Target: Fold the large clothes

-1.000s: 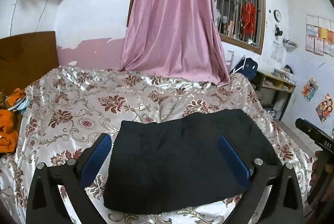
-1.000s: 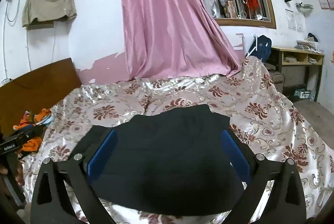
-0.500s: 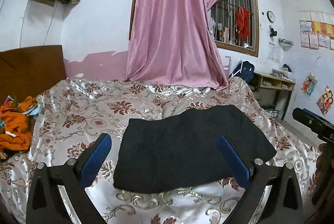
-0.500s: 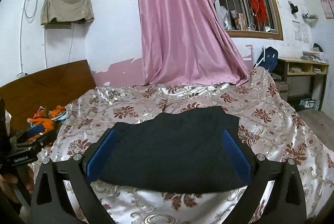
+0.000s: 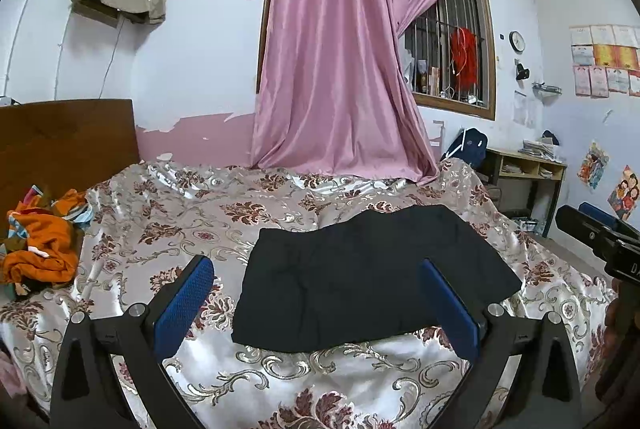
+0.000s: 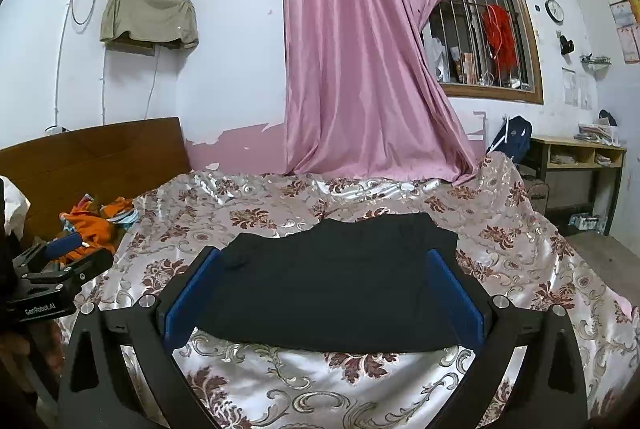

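Garment (image 5: 360, 277), black, is laid folded flat on bedspread (image 5: 168, 213), prob. finished. Left claw (image 5: 316, 305) & right claw (image 6: 324, 293) are held wide apart, empty, above garment's near edge.

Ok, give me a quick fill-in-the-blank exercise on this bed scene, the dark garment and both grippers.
1. The folded garment lying on the bedspread is ____ in colour.
2. The left gripper and the right gripper both have their jaws ____.
3. The crumpled clothes by the headboard are mostly ____.
4. The curtain behind the bed is ____.

Missing words: black; open; orange; pink
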`<state>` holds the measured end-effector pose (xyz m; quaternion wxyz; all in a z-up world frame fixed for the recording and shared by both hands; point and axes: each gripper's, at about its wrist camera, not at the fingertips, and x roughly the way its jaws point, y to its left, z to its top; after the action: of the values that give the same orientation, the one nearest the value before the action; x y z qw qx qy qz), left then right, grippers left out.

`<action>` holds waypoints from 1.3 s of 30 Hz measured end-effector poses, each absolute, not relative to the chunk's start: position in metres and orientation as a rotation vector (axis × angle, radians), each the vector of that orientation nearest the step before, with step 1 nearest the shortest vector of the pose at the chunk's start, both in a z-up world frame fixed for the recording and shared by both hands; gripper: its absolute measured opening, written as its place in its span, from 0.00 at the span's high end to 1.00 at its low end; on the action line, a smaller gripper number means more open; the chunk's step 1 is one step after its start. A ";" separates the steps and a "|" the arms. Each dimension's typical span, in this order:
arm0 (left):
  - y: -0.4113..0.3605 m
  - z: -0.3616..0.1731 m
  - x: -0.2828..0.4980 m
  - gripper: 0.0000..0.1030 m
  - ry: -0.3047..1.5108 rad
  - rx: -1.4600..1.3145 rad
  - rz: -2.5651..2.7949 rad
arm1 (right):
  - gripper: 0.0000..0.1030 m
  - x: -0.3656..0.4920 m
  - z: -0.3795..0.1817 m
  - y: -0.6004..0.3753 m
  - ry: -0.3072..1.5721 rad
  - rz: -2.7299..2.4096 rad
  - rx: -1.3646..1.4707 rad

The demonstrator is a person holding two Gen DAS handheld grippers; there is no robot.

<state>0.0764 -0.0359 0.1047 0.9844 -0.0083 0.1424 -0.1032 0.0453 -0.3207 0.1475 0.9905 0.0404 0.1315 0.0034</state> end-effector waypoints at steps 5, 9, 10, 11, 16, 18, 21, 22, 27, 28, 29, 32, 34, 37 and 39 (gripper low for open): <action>-0.038 0.100 0.063 0.00 0.281 -0.017 -0.210 | 0.03 0.032 0.144 -0.316 0.244 -0.016 0.075; -0.040 0.094 0.056 0.00 0.286 -0.023 -0.211 | 0.03 0.024 0.137 -0.314 0.245 -0.030 0.085; -0.040 0.092 0.054 0.00 0.287 -0.023 -0.213 | 0.03 0.022 0.135 -0.314 0.244 -0.031 0.087; -0.040 0.091 0.054 0.00 0.288 -0.020 -0.212 | 0.03 0.020 0.133 -0.314 0.244 -0.035 0.087; -0.044 0.088 0.051 0.00 0.286 0.009 -0.219 | 0.03 0.015 0.127 -0.318 0.258 -0.040 0.080; -0.046 0.087 0.050 0.00 0.287 0.019 -0.219 | 0.03 0.013 0.125 -0.321 0.262 -0.048 0.080; -0.050 0.081 0.051 0.00 0.311 0.032 -0.216 | 0.03 0.011 0.122 -0.326 0.271 -0.060 0.076; -0.051 0.078 0.052 0.00 0.323 0.035 -0.215 | 0.03 0.009 0.120 -0.328 0.273 -0.065 0.074; -0.051 0.063 0.052 0.00 0.383 0.026 -0.214 | 0.03 0.007 0.110 -0.331 0.303 -0.067 0.082; -0.051 0.060 0.052 0.00 0.394 0.027 -0.216 | 0.03 0.007 0.108 -0.330 0.307 -0.065 0.083; -0.051 0.057 0.053 0.00 0.407 0.030 -0.218 | 0.03 0.007 0.105 -0.330 0.313 -0.064 0.082; -0.053 0.050 0.054 0.00 0.438 0.047 -0.213 | 0.03 0.007 0.097 -0.328 0.334 -0.062 0.071; -0.055 0.045 0.056 0.00 0.459 0.056 -0.208 | 0.03 0.009 0.091 -0.327 0.349 -0.061 0.069; -0.055 0.039 0.058 0.00 0.487 0.056 -0.209 | 0.03 0.010 0.084 -0.325 0.366 -0.064 0.079; -0.053 0.034 0.062 0.00 0.515 0.049 -0.204 | 0.03 0.013 0.078 -0.326 0.380 -0.068 0.089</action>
<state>0.0621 -0.0530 0.0342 0.9616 0.0241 0.2540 -0.1009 0.0129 -0.3256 0.0783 0.9804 0.0444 0.1888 -0.0340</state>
